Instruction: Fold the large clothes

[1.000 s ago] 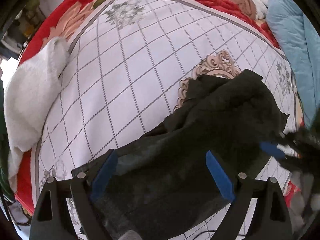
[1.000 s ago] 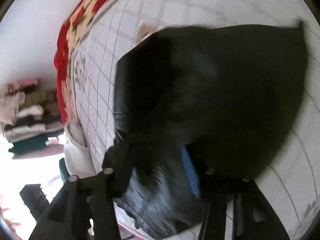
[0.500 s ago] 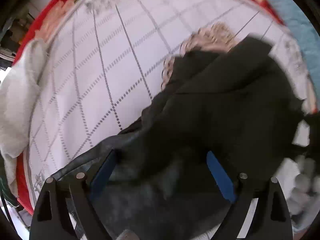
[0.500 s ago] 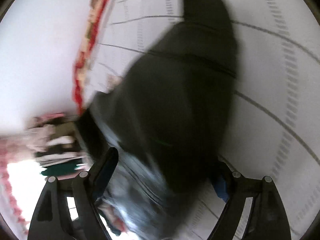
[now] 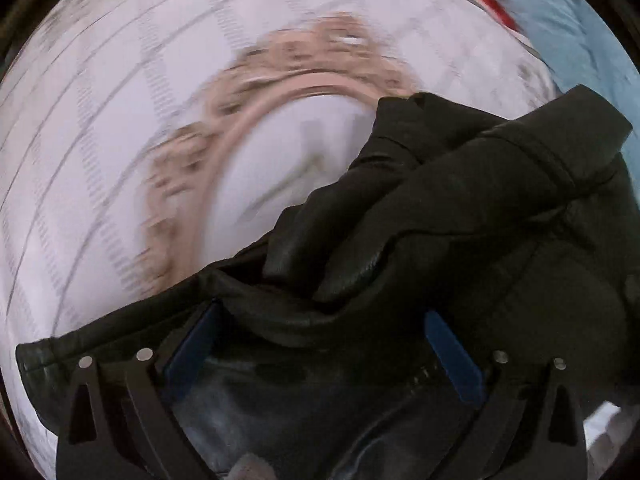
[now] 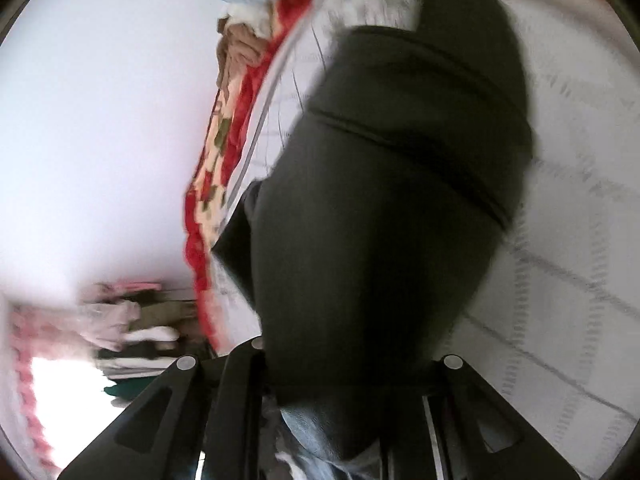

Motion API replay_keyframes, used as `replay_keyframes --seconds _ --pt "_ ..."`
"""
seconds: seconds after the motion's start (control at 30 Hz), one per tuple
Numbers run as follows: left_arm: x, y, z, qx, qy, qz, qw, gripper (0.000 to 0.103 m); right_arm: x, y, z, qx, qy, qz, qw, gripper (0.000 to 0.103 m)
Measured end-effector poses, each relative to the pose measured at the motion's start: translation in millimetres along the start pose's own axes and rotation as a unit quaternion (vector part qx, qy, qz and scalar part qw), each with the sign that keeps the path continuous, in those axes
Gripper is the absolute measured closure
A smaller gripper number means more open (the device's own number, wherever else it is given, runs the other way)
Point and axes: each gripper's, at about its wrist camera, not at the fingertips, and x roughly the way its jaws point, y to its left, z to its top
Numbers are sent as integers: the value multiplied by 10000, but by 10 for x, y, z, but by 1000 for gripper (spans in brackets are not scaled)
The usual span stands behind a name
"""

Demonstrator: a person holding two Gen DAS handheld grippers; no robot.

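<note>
Clearly grained, leathery black jacket (image 5: pixel 460 216) drapes over the left gripper's (image 5: pixel 320 344) spread jaws; right gripper's (image 6: pixel 344 380) jaws hidden, unclear.

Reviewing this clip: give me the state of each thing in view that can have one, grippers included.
black jacket: bunched and creased, partly lying on the bed, fabric draped over both grippers.
left gripper: fingers spread wide, jacket fabric between them, not pinched.
right gripper: fingertips hidden under jacket fabric; open or shut cannot be told.
bedspread: spread flat over the bed.
light blue blanket: heaped at the bed's edge.
</note>
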Motion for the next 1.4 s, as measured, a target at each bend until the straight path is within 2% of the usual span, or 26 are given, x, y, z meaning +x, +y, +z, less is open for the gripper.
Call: replay_keyframes --seconds 0.1,0.17,0.27,0.33,0.4,0.47,0.5,0.57,0.63,0.7,0.73,0.8,0.83,0.9,0.97,1.03,1.07,1.1,1.13,1.23,1.33,1.4 --pt "18 -114 55 28 113 -379 9992 0 -182 440 -83 -759 -169 -264 9966 87" --pt "-24 -48 85 -132 165 -622 9978 0 -194 826 -219 -1415 -171 -414 9889 87" --pt "-428 354 -10 -773 -120 -627 9950 0 -194 1272 -450 -2282 -51 -526 9722 87" --pt "-819 731 -169 -1204 -442 -603 9899 0 -161 1647 -786 -3057 91 -637 9500 87" --pt "-1260 1148 -422 -1557 -813 -379 9837 0 -41 1969 -1259 -3988 353 -753 9133 87" --pt "-1710 1553 -746 -1861 -1133 1 9760 0 67 2118 -1701 -4581 694 -761 8829 87" --pt "-1938 1771 -981 -2048 -1283 205 9701 0 163 2153 -1993 -4910 929 -795 8626 87" --pt "-2287 2096 -1332 -2324 -1429 482 9609 0 267 2058 -2512 -5372 1392 -847 8276 86" --pt "-2478 2252 -1614 -2485 -1557 736 9532 0 465 1856 -2986 -5413 2186 -942 8064 83" --pt "-2561 2385 -1866 -2590 -1603 906 9482 0 687 1632 -3255 -5153 3075 -1055 7930 68" --pt "-2613 2416 -1965 -2672 -1625 937 9452 0 756 1539 -3345 -4973 3395 -1053 7914 58" --pt "-2686 2413 -2039 -2761 -1691 981 9410 0 727 1479 -3371 -4674 3677 -773 8003 47" --pt "-2708 2371 -2075 -2785 -1724 959 9400 0 663 1472 -3344 -4533 3787 -620 8045 36" --pt "-2730 2311 -2159 -2791 -1799 829 9396 0 537 1469 -3218 -4308 3904 -407 8126 33" --pt "-2619 2149 -2131 -2650 -1648 790 9468 0 337 1368 -3015 -3808 4152 -87 8261 30" --pt "-2455 2001 -2098 -2427 -1332 1077 9549 0 124 1250 -2720 -3301 4123 14 8491 27" --pt "-2414 1935 -2132 -2350 -1284 1197 9560 0 138 1302 -2584 -3112 4066 19 8590 27" --pt "-2302 1874 -2175 -2283 -1168 1344 9572 0 86 1265 -2392 -2864 3930 -23 8738 26" --pt "-2227 1872 -2224 -2282 -1086 1341 9582 0 41 1179 -2173 -2666 3759 -161 8873 25" --pt "-1832 1867 -2290 -2415 -756 935 9629 0 104 909 -1639 -2413 3314 -530 9106 25" --pt "-1354 1830 -2219 -2301 -514 769 9688 0 449 670 -1280 -2266 3333 -633 9130 24" --pt "-1028 1831 -2164 -2235 -310 706 9717 0 829 487 -1139 -2054 3692 -407 9054 24"
